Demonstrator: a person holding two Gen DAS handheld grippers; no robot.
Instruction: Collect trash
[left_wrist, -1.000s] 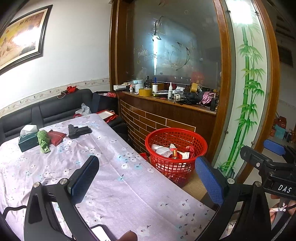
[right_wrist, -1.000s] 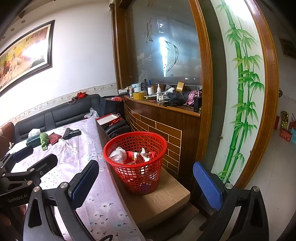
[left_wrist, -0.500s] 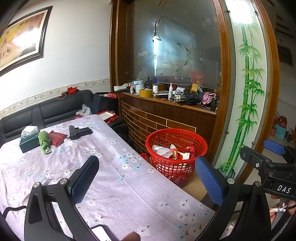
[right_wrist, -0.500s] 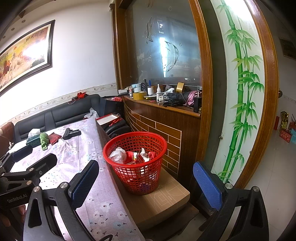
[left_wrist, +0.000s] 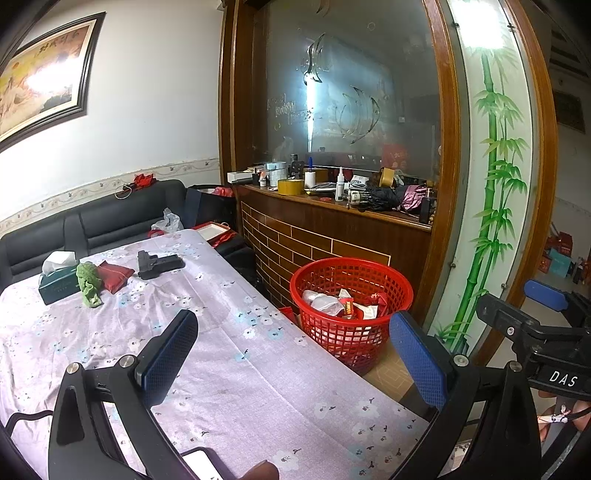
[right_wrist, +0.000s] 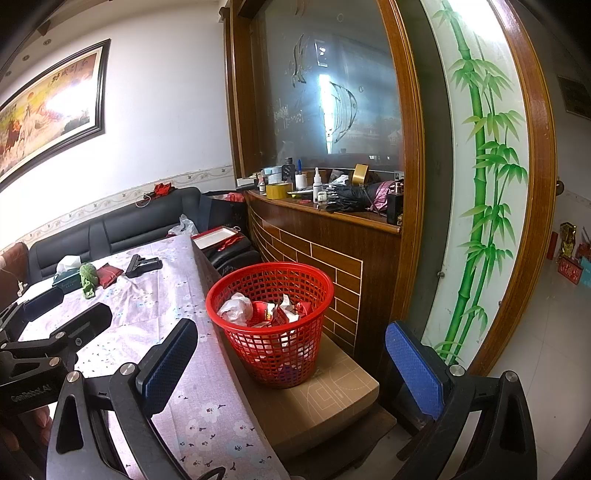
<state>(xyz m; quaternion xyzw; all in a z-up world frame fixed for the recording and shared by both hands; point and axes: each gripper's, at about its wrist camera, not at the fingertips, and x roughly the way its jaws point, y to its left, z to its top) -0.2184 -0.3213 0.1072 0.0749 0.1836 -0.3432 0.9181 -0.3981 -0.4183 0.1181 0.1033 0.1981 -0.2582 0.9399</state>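
Lower centre, both views: we hold the left tool (left_wrist: 291, 350) and the right tool (right_wrist: 291, 363), each with its pads spread wide and nothing between them.
Basket: the red basket (right_wrist: 271, 328) stands on a brown box (right_wrist: 332, 391) just beside the bench (left_wrist: 229, 354) edge, centre of the right view; crumpled white and red trash (right_wrist: 264, 312) already lies inside it.
Bench top: flowered cloth, bare across the near half of the left view. At upper left sit a tissue box (left_wrist: 57, 280), a green rag (left_wrist: 88, 282), a red pouch (left_wrist: 114, 275) and a black object (left_wrist: 159, 263), grouped close together.
Step in hand: we judge a pause between pickups, or the collecting nearly done; no loose wrapper shows on the cloth.
Next move: we would first decide whether the rag counts as trash. If so, reach the left tool to the far corner, close on it, then carry it over the basket rim.
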